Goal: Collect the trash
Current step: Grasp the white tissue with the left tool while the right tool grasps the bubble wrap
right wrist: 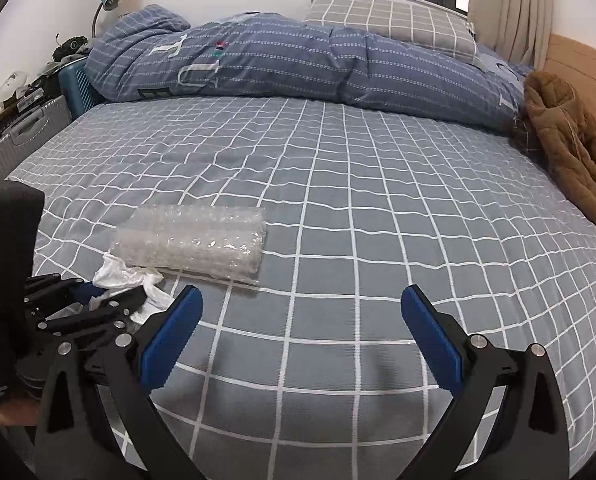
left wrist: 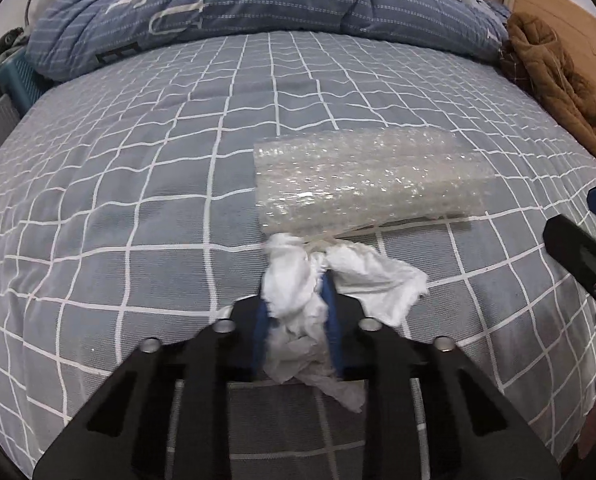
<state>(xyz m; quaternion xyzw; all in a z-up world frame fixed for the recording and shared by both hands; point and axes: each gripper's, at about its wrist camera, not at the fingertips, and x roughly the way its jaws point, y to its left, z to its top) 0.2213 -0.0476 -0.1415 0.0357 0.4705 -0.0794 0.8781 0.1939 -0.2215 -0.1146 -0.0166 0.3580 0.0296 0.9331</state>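
A crumpled white tissue lies on the grey checked bed sheet, and my left gripper is shut on it, its blue pads pressing the paper from both sides. Just beyond the tissue lies a clear bubble-wrap roll. In the right wrist view the bubble-wrap roll sits ahead to the left, with the tissue and the left gripper beside it. My right gripper hovers open over bare sheet, nothing between its blue pads.
A folded blue quilt and a grey checked pillow lie along the far side of the bed. A brown jacket is heaped at the right by a wooden headboard. A grey suitcase and clutter stand at the left.
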